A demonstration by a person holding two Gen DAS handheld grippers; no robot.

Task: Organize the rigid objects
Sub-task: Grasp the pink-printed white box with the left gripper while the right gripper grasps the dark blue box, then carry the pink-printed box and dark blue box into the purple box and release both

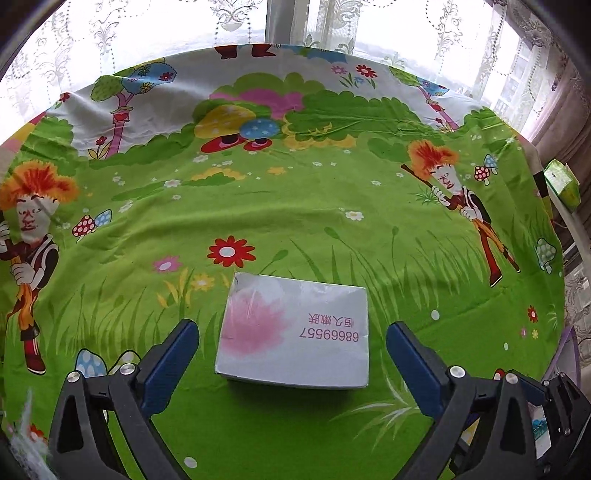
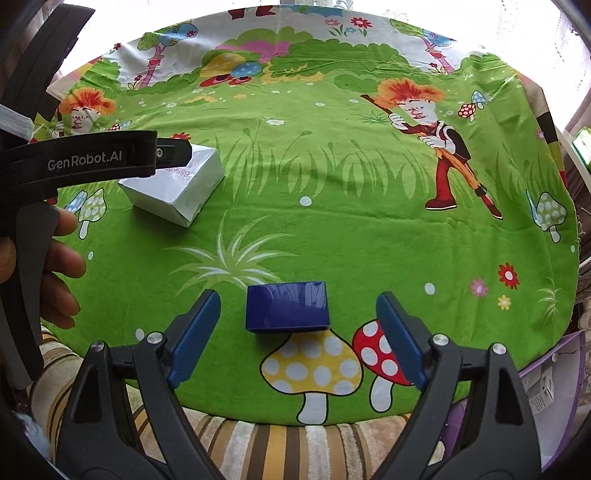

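Blue pads line both claws, and both stand spread wide. On the left wrist view the left gripper point(image 1: 293, 343) has its fingers on either side of the white box point(image 1: 293, 330), which lies flat on the cloth between them; a gap shows on each side, so neither pad touches it. This box carries a pink flower print and upside-down purple digits, and it sits at about 6 o'clock on the table.

On the right wrist view the right gripper point(image 2: 298, 317) is just as wide, holding nothing. A small blue box point(image 2: 287, 307) lies between its fingers, clear of both pads, at 6 o'clock near the table's front edge, just above a printed yellow mushroom. The white box appears again toward 10 o'clock, partly hidden by the black body of the left tool, with the person's hand point(image 2: 61, 266) at 9 o'clock.

Underneath is a bright green cartoon tablecloth point(image 1: 295, 206) with grass, flowers, mushrooms and orange-haired figures. Lace curtains point(image 1: 110, 29) over a bright window fill 12 o'clock, a green carton point(image 1: 561, 184) sits at 3 o'clock, and a striped fabric point(image 2: 280, 446) shows at 6 o'clock below the table edge.
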